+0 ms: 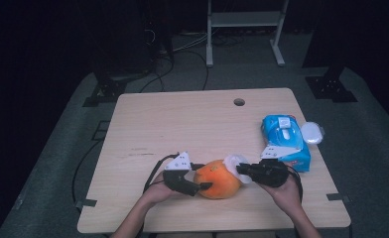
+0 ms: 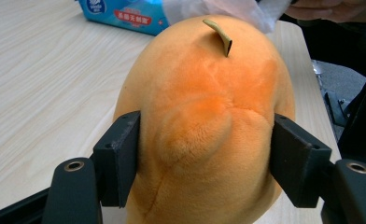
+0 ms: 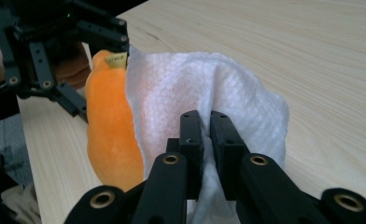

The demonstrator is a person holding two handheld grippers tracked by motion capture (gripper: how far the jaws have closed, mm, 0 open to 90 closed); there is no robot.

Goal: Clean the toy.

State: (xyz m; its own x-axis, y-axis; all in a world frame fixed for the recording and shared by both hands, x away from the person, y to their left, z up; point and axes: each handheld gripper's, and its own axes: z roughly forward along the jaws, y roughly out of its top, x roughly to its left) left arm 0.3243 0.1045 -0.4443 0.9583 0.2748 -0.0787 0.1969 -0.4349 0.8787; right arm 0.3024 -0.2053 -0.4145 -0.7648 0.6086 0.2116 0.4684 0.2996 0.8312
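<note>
**Plush orange pinned, wipe pressed against its side**

I've got the plush orange (image 1: 217, 179) sitting near the front edge of the table (image 1: 182, 119), at about six o'clock from the table's middle. My left gripper (image 1: 202, 187) comes at it from nine o'clock, jaws clamped on both flanks; in the left gripper view the pads (image 2: 120, 156) dent the fuzzy skin (image 2: 209, 126) on either side, so this thing is soft and squashy, a stuffed toy rather than fruit. I judge it light, with a nap that gives the pads plenty of bite, so slipping looks unlikely. The little stalk tab (image 2: 220, 35) at twelve o'clock is flimsy; I wouldn't hold there. The widest part of the body, where I'm gripping now, is the place to hold it.

My right gripper (image 1: 241, 171) comes in from three o'clock, jaws pinched tight on a white wet wipe (image 3: 209, 88). The wipe is limp, thin and drapes loosely over the orange's side (image 3: 109, 121), touching it. It will bunch and fold easily, so I'd keep the pinch near its middle and let the loose cloth do the rubbing.

The blue wipe packet (image 1: 285, 141) lies at two o'clock from the orange, well apart, with its white lid (image 1: 312, 132) just beside it.
</note>
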